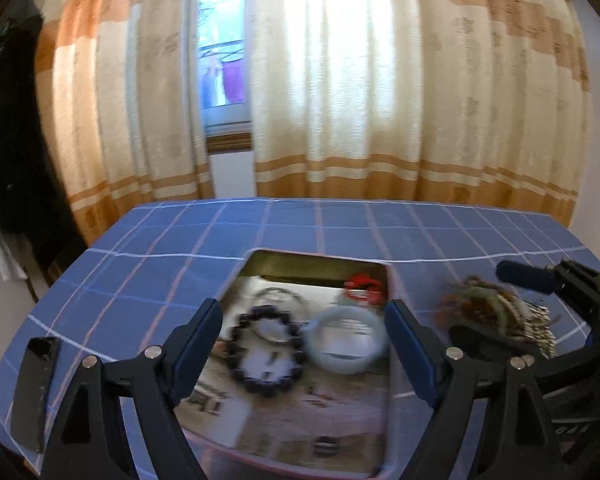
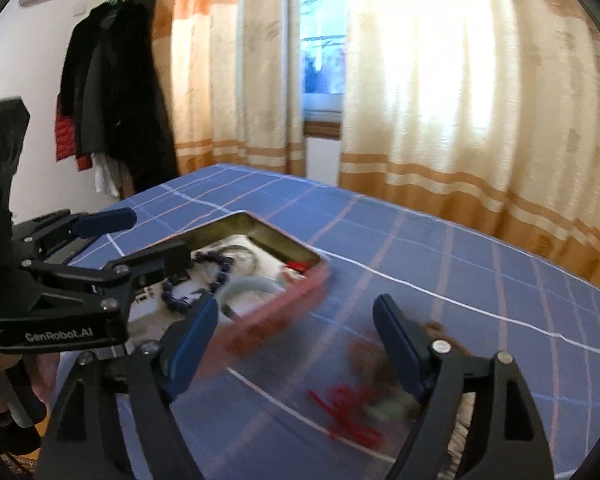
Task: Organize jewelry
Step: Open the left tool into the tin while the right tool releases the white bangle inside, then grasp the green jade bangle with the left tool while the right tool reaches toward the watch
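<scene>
- Left wrist view showed the pink tin (image 1: 389, 364) lying open on the blue checked table (image 1: 180, 240), its lid not in sight.
- Inside the tin lay a dark beaded bracelet (image 1: 266, 352) near the middle, a pale jade-like bangle (image 1: 346, 338) touching it on the right, a thin clear or silver ring-shaped piece (image 1: 278, 300) behind the beads toward the far wall, and a red knotted piece (image 1: 363, 286) in the far right corner.
- A small dark item (image 1: 325, 446) sat near the tin's near wall; it was too blurred to name.
- Outside the tin, just to its right on the table, a loose heap of jewelry (image 1: 496, 312) remained: brownish tangled strands and a pale chain-like bundle.
- The right wrist view added a red cord (image 2: 348, 412) and a greenish piece in that heap, all blurred.
- Judged from this, the job was partly done: several pieces were already in the tin, and the heap beside it was still to be moved.
- The left gripper (image 1: 304, 344) hung over the tin with its fingers spread wide and nothing pinched.
- The right gripper (image 2: 296, 344) stood just right of the tin, above the heap, fingers spread and empty as well.
- A black phone-like slab (image 1: 34, 392) lay well left of the tin.
</scene>
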Tool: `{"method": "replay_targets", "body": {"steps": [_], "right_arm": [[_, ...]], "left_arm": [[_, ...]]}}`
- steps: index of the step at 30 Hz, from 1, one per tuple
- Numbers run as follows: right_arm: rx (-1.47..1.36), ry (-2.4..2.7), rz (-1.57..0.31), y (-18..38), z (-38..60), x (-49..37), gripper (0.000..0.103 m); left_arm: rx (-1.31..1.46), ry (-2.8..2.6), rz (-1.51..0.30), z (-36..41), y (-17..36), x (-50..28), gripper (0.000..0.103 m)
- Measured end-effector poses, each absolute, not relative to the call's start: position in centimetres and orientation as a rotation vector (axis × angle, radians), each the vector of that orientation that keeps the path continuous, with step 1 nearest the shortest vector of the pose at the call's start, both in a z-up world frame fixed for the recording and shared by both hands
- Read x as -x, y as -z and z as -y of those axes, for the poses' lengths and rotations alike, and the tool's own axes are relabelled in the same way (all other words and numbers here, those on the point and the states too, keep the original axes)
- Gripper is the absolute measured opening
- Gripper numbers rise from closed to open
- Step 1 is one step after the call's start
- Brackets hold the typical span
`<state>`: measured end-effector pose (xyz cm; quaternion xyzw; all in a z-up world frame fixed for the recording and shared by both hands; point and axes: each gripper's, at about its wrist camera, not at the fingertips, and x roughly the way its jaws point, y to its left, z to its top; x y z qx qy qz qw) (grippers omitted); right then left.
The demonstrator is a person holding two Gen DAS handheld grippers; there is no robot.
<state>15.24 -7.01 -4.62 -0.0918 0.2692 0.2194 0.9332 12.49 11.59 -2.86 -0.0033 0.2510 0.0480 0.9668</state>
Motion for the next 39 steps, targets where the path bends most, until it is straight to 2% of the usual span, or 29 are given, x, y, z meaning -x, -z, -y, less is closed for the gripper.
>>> {"method": "replay_targets", "body": {"steps": [12,24,27,29,30,31,33,36,39], "right_arm": [[0.095,-0.145,-0.557,4.7,18.6,-15.3,0.087],[0.045,-0.079,-0.578,5.6,20.8,-15.7,0.087],[0.03,-0.076,-0.582,5.7,21.3,-15.8,0.087],[0.034,-0.075,-0.579,5.7,21.2,-15.6,0.087],[0.041,-0.073,-0.58,5.7,21.1,-15.6,0.087],[0.046,-0.071,-0.581,5.7,21.0,-15.6,0.087],[0.054,-0.066,-0.583,5.8,20.9,-15.7,0.087],[0.064,-0.056,-0.576,5.7,20.9,-15.5,0.088],[0.066,-0.051,-0.564,5.6,20.9,-15.5,0.088]], "left_arm": [[-0.096,0.056,-0.537,-2.5,4.1,-14.5,0.083],[-0.156,0.149,-0.629,2.7,6.4,-17.8,0.083],[-0.16,0.156,-0.645,3.2,6.5,-18.2,0.07],[-0.167,0.159,-0.646,3.4,6.5,-18.4,0.069],[-0.175,0.169,-0.654,3.7,6.7,-18.6,0.062],[-0.185,0.189,-0.672,4.0,7.0,-18.8,0.046],[-0.188,0.223,-0.716,4.3,7.5,-19.3,0.022],[-0.172,0.226,-0.727,4.3,7.5,-19.5,0.011],[-0.166,0.205,-0.645,3.9,6.4,-18.3,0.011]]}}
